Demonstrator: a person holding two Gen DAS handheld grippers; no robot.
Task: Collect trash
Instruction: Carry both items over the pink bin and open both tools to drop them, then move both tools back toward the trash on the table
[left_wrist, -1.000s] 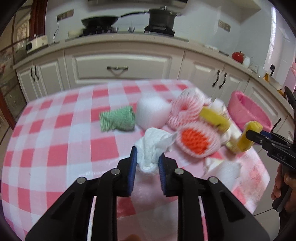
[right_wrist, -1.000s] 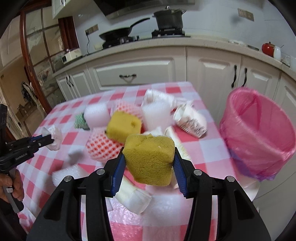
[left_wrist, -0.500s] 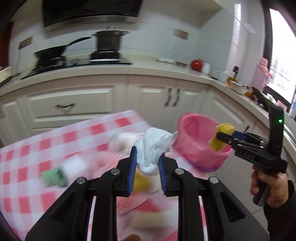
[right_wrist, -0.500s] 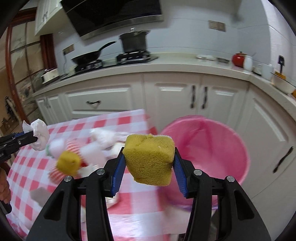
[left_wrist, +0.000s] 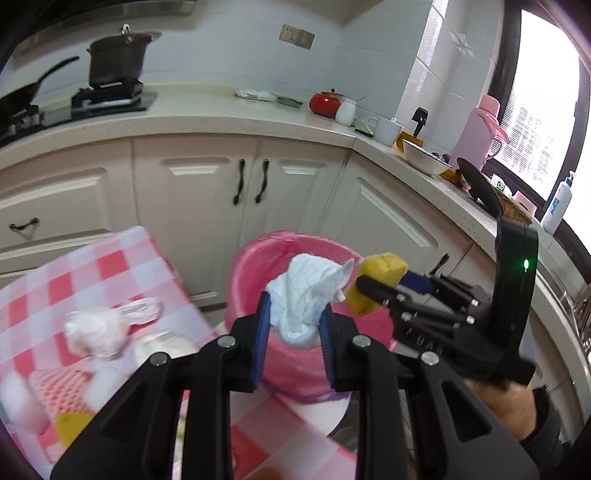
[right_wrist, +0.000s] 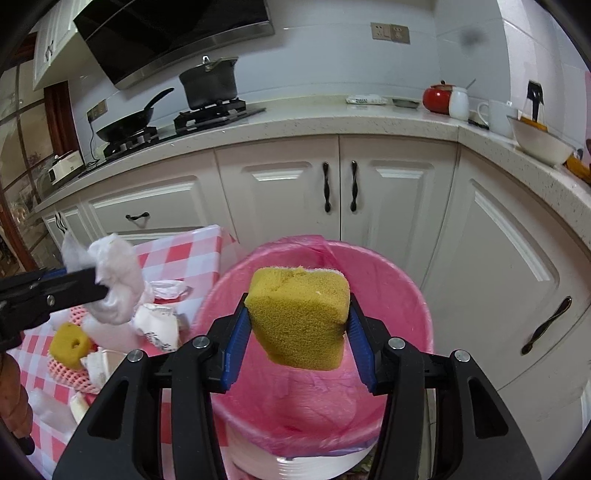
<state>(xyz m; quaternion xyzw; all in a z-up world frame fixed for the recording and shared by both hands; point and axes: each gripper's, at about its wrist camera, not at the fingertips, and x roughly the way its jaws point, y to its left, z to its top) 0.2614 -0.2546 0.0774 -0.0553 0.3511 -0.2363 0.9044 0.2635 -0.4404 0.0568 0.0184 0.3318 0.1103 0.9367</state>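
Now the sponge (right_wrist: 300, 316), a yellow block with a thin white layer on its top edge, hangs between the blue pads of the right gripper (right_wrist: 298, 332), directly over the mouth of the bin (right_wrist: 399, 291); the jaws are opening, yet both pads are against the sponge's sides and it has not dropped. Beside it, the tissue (left_wrist: 303, 297), a crumpled white wad, sits between the pads of the left gripper (left_wrist: 294, 326); those jaws are opening too, with the wad between them and both pads touching it, held above the near rim of the bin (left_wrist: 245, 284) (from the right wrist view it looks more over the table edge than over the bin). From the left wrist view the right gripper (left_wrist: 364, 290) shows side-on with the sponge (left_wrist: 376, 280) at its tip, just beside the tissue, a green light lit on its body.

The bin is lined with a pink bag and stands on the floor against the corner of the table (right_wrist: 184, 254), in front of the white cabinets (right_wrist: 340, 199). On the red-and-white checked cloth lie more scraps: a second sponge (right_wrist: 70, 345) with a hole in it on red foam netting, torn paper cups (right_wrist: 157, 325), white foam pieces, and a knotted plastic bag (left_wrist: 99, 330). Behind, on the counter, a black pot (right_wrist: 208, 85) and a pan (right_wrist: 129, 120) sit on the stove.
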